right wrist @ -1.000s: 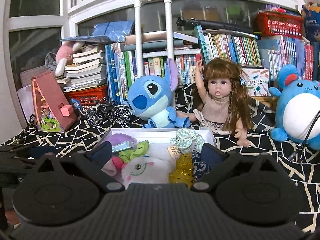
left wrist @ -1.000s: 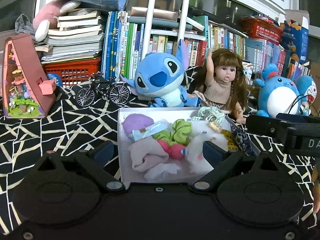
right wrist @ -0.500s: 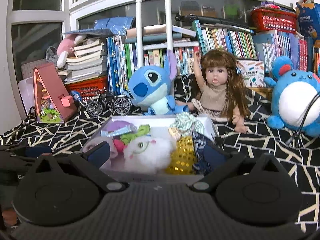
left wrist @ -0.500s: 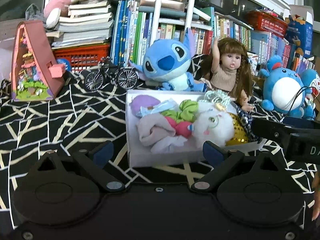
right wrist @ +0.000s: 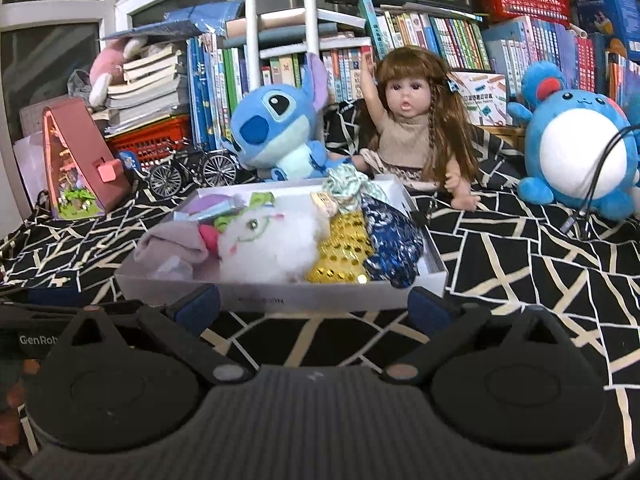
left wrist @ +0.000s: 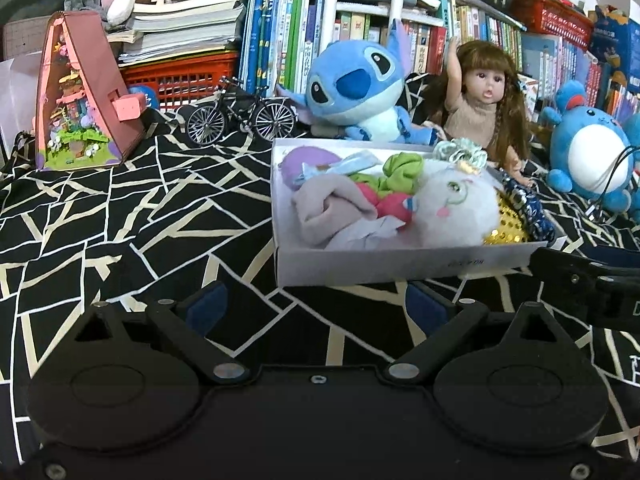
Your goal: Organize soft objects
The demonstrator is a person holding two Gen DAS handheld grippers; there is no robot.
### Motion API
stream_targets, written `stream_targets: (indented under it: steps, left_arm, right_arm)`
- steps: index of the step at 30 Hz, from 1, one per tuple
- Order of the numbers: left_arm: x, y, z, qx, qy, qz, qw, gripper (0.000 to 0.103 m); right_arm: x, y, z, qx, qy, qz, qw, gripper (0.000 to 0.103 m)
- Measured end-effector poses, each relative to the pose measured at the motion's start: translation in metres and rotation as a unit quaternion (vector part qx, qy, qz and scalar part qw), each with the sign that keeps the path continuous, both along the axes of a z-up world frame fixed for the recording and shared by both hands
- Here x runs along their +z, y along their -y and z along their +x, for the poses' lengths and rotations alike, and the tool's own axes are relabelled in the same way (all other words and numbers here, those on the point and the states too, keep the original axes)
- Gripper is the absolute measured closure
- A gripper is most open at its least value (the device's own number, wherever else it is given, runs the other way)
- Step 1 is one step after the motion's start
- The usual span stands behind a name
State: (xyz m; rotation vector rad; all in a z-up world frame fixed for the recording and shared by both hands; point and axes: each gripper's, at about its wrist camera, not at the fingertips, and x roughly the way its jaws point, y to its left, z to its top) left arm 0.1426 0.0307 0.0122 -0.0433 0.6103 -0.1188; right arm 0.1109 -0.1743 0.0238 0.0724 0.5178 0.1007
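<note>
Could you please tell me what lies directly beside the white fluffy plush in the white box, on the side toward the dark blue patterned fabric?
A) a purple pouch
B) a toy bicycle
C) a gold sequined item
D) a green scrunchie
C: in the right wrist view the gold sequined item sits between the white fluffy plush and the dark blue patterned fabric inside the white box.

The small print on the near wall of the white box [right wrist: 260, 300], just ahead of the right gripper [right wrist: 316, 306], is too blurred to read. The other gripper enters the left-wrist view only as a black bar [left wrist: 588, 280] cut off at the right edge (its fingers unseen). Book spines [right wrist: 420, 40] beyond the box are illegible.
</note>
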Motion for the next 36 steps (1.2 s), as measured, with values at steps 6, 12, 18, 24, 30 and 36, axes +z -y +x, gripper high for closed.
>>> stream_targets:
  steps: [6, 12, 18, 24, 30, 36]
  left_arm:
    - [-0.009, 0.003, 0.002, 0.005, -0.006, 0.006, 0.9999, 0.007]
    - [-0.012, 0.006, 0.002, 0.006, -0.008, 0.009, 0.9999, 0.007]
    - [-0.017, 0.01, 0.005, 0.008, -0.013, 0.015, 0.9998, 0.007]
    - [-0.022, 0.012, 0.009, 0.012, -0.02, 0.017, 0.9996, 0.007]
    - [-0.028, 0.013, 0.012, 0.02, -0.026, 0.02, 0.9992, 0.007]
    - [-0.031, 0.013, 0.015, 0.027, -0.023, 0.029, 0.999, 0.007]
  right_arm:
    - [-0.006, 0.001, 0.0, -0.007, -0.006, 0.0, 1.0, 0.0]
    - [-0.012, 0.001, 0.0, -0.011, -0.012, 0.001, 1.0, 0.0]
    - [-0.021, -0.002, 0.002, -0.017, -0.023, -0.004, 1.0, 0.0]
    - [-0.029, -0.004, 0.008, -0.028, -0.039, -0.012, 0.999, 0.0]
    - [-0.038, -0.004, 0.014, -0.039, -0.053, -0.016, 0.998, 0.0]
    - [-0.043, -0.005, 0.018, -0.047, -0.068, -0.022, 0.996, 0.0]
